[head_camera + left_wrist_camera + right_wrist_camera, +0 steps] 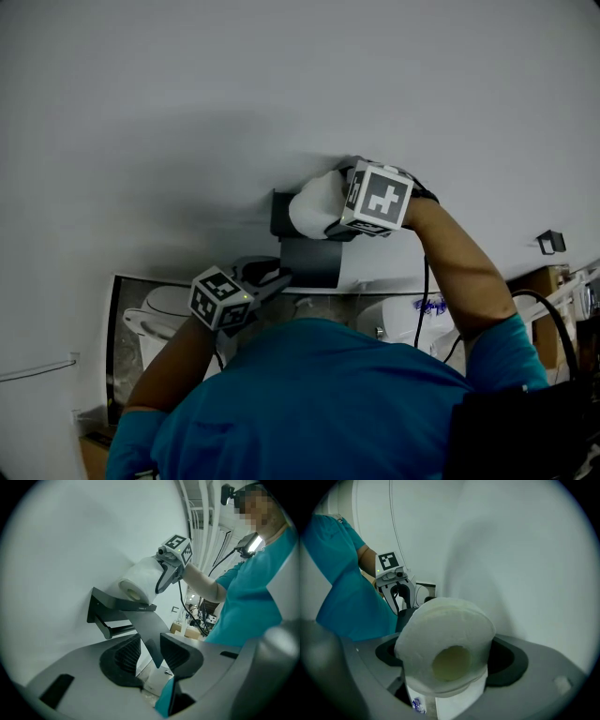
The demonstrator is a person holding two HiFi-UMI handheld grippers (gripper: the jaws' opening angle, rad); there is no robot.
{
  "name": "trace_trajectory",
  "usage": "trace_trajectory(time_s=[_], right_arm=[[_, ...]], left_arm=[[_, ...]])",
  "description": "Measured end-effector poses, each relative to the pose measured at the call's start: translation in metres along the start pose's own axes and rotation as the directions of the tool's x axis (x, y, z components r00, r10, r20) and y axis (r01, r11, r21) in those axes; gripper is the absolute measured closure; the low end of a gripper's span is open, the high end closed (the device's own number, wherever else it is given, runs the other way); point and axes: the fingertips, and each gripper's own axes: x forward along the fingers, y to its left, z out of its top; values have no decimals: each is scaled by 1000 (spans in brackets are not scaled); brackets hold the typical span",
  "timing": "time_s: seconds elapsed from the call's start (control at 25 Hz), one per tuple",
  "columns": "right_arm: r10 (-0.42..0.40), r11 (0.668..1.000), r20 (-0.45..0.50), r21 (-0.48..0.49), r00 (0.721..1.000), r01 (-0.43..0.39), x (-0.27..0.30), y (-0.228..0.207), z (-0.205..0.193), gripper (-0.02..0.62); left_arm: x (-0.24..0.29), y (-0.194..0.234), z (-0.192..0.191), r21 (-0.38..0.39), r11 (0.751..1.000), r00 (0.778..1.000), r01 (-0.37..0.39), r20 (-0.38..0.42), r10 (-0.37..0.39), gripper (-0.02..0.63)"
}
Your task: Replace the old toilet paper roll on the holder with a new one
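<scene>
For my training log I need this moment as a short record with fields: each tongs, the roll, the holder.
left tongs: closed on the holder's dark cover flap, which is lifted out from the wall
right tongs: closed on a full white toilet paper roll
roll position: just over the holder's top shelf; contact cannot be told
holder bar: bare, no roll on it
task state: new roll not yet on the bar
</scene>
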Motion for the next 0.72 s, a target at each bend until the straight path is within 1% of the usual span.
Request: trace_trajectory(time_s=[0.16, 0.28, 0.36, 0.56, 0.72], right_arm=[[1, 1000, -59, -20, 998, -3, 5, -1, 6, 114], [-6, 1000, -84, -31, 996, 3, 6, 2, 8, 110], [-26, 998, -74, -50, 997, 22, 6, 3, 12, 110], [-85, 995, -37, -61, 996, 83, 2, 3, 20, 110], [-135, 988, 24, -66, 990, 137, -6, -4, 27, 110]], left_arm=[[1, 2, -1, -1, 1000, 1000, 7, 7, -7, 474], [1, 1, 0, -4, 1000, 1000, 13, 13, -13, 474], [1, 1, 0, -6, 1000, 1000, 15, 17, -15, 474], [0, 1, 1, -8, 1000, 1000, 18, 19, -18, 476], [1, 1, 1, -14, 1000, 1000, 16, 17, -16, 476]])
